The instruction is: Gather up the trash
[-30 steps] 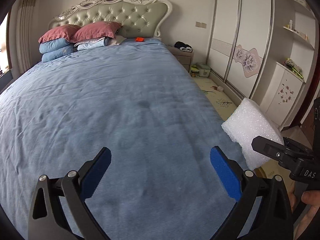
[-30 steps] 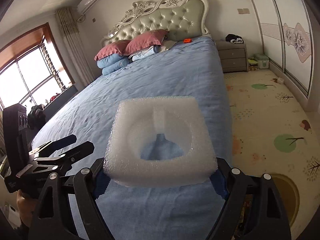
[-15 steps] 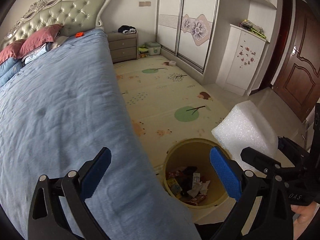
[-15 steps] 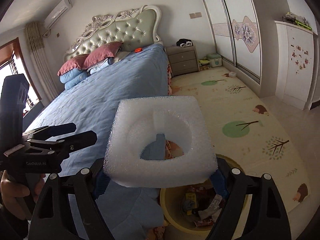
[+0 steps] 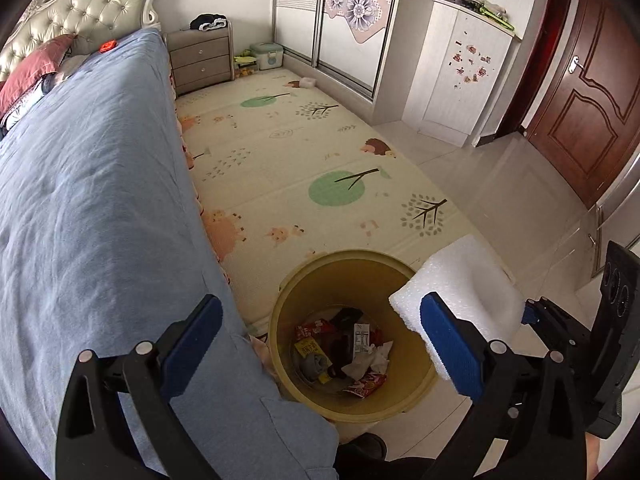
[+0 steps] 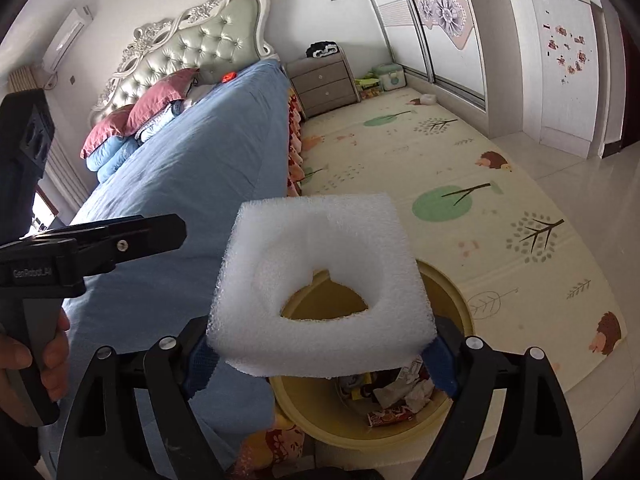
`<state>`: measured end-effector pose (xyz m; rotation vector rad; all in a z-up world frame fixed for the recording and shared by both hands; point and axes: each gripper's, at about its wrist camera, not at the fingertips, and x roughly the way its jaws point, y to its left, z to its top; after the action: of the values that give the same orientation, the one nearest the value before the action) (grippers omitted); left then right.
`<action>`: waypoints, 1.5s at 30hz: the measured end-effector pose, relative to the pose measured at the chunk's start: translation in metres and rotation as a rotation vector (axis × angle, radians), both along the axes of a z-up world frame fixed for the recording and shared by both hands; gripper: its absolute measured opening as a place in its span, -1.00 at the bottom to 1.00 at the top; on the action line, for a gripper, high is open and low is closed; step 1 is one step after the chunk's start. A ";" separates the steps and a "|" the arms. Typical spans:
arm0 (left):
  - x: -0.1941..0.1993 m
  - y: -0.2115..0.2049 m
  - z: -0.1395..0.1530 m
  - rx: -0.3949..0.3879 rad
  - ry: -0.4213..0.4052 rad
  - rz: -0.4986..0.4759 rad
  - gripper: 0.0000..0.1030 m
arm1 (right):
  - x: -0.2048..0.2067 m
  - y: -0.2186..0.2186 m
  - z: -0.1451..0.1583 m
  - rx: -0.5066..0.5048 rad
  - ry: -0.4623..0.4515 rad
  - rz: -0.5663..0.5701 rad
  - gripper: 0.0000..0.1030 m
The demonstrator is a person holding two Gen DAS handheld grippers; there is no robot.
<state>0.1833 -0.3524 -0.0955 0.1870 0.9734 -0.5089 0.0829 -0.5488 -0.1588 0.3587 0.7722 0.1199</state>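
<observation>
The bed [image 5: 92,184], covered by a blue sheet, occupies the left side of both views; its tufted headboard [image 6: 192,52] and red and blue pillows [image 6: 132,128] sit at the far end. A patterned play mat [image 5: 304,160] runs along the bed's right edge to the grey nightstand [image 5: 200,60] and the sliding wardrobe [image 5: 340,20]. A dark wooden door [image 5: 588,108] stands at the right.

The yellow trash bin [image 5: 280,320] stands on the floor at the near corner of the play mat, just beside the bed's edge. It contains crumpled wrappers, paper and small packets [image 5: 344,348].

The foam packing block [image 6: 320,280] is white, coarse-textured and roughly square, with a recessed centre and an irregular hole cut through it; the bin interior is visible through that hole. The block is held above the bin's right rim, between the blue pads of the right gripper [image 6: 320,364]. The right gripper's jaws are opening; whether the pads still press on the foam cannot be told.

The left gripper [image 5: 320,344] hangs over the bin and the bed's edge with its jaws spread wide and nothing between its blue pads [image 5: 448,344]. A hand [image 6: 36,356] grips its handle.
</observation>
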 end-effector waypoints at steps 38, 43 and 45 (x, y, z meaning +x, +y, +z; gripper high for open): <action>-0.039 -0.008 0.031 -0.053 -0.040 -0.080 0.92 | -0.043 -0.006 0.026 -0.005 0.012 -0.041 0.74; -0.056 0.019 0.061 -0.079 -0.116 -0.042 0.92 | -0.052 0.018 0.062 -0.013 -0.070 0.004 0.74; -0.063 0.037 0.074 -0.085 -0.160 -0.016 0.92 | -0.056 0.033 0.077 -0.020 -0.113 0.030 0.74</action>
<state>0.1198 -0.3153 -0.0218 0.1566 0.7933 -0.5411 0.0271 -0.5155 -0.0814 0.3182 0.6663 0.1594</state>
